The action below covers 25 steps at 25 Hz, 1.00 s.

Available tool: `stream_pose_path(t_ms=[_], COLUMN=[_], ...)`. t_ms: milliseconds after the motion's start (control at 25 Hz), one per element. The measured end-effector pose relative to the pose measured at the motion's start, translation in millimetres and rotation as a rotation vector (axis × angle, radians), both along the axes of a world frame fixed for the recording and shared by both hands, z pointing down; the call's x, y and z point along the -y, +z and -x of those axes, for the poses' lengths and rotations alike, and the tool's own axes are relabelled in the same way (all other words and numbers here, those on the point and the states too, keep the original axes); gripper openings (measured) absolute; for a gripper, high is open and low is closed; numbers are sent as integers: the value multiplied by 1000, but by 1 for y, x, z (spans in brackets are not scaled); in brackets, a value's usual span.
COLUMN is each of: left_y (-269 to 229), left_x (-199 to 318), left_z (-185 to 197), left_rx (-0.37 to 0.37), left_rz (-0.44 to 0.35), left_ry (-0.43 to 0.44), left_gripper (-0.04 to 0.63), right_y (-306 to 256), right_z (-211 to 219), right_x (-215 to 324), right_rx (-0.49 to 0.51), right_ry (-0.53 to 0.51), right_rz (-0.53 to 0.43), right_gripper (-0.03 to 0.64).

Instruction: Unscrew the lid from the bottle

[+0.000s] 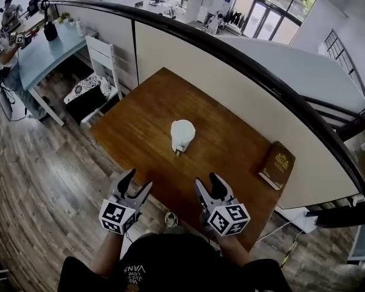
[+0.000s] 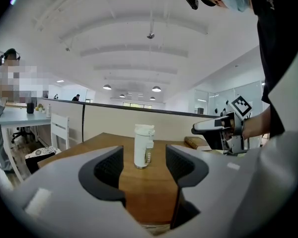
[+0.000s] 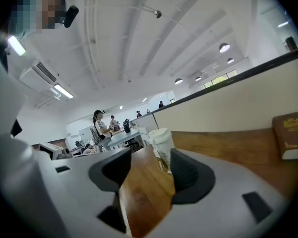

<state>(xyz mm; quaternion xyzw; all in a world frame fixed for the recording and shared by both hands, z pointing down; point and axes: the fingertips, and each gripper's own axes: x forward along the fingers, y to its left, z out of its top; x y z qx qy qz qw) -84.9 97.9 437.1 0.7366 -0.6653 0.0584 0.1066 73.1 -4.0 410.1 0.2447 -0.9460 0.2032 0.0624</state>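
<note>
Bottle (image 1: 182, 136): white, upright, mid-tabletop (image 1: 140, 123); lid (image 2: 144, 129) on. Left gripper (image 1: 140, 180): jaws apart, empty, at near edge. Right gripper (image 1: 206, 179): likewise released, empty. Both apart from bottle. Task unstarted: grasp, unscrewing left

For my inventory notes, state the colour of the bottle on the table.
The bottle is white, lid included; the left gripper view shows it best.

Brown book (image 1: 277, 164) on wooden table (image 1: 146, 132), white chair (image 1: 103, 59) nearby
</note>
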Motion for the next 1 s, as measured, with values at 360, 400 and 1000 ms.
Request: stream_pose_path(t_ms=[360, 400, 1000], left_y=[31, 35, 83], left_x=[61, 70, 165], left_z=[20, 24, 37], left_rx=[40, 45, 94], left_rz=[61, 67, 146], left_ry=[50, 66, 604], left_gripper=[253, 253, 253], right_y=[7, 9, 12], right_z=[24, 27, 60], right_x=[35, 38, 57], right_rx=[2, 0, -12], right_ry=[-10, -2, 390], right_rz=[-1, -5, -6], right_gripper=[215, 215, 215])
